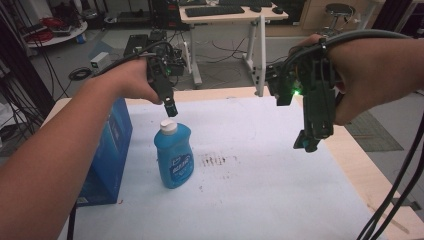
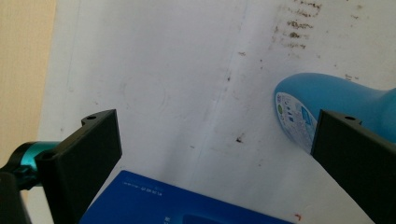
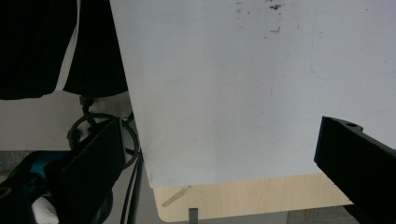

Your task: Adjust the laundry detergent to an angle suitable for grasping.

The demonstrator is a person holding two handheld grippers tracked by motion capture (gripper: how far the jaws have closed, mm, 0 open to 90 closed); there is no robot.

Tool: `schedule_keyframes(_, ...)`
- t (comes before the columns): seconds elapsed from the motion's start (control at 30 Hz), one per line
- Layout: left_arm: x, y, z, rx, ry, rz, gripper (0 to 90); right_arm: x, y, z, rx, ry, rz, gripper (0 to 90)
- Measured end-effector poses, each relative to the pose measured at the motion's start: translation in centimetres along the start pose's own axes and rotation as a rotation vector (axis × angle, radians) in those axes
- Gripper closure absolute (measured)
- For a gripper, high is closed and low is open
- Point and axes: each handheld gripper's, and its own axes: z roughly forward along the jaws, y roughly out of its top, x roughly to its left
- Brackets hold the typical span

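Note:
A blue bottle [image 1: 173,155] with a white cap stands upright on the white sheet [image 1: 260,165], left of the middle. My left gripper [image 1: 170,107] hangs just above and behind the cap, pointing down, not touching it. In the left gripper view its jaws [image 2: 217,126] stand wide apart with nothing between them, and the bottle [image 2: 327,100] lies off beside the right jaw. My right gripper [image 1: 311,142] hovers over the sheet's right side, well away from the bottle. Its jaws [image 3: 219,130] are open over bare sheet and the table's edge.
A blue carton [image 1: 107,150] stands at the left edge, close beside the bottle, and shows as the blue carton [image 2: 187,205] under the left jaws. Dark stains [image 1: 217,160] mark the sheet's middle. The wooden table [image 1: 370,175] shows along the right. Beyond it stands a desk [image 1: 230,15] among floor cables.

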Motion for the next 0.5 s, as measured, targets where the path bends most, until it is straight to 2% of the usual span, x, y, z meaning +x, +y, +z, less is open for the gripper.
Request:
schedule_keyframes(0.3, 0.34, 0.08, -0.16, -0.003, 0.005, 0.002, 1.7, 0.15, -0.47, -0.24, -0.01, -0.012, -0.012, 1.1)
schedule_keyframes(0.5, 0.24, -0.03, -0.39, -0.002, 0.009, 0.001, 1.7, -0.06, -0.56, -0.21, -0.01, -0.009, -0.001, 1.1)
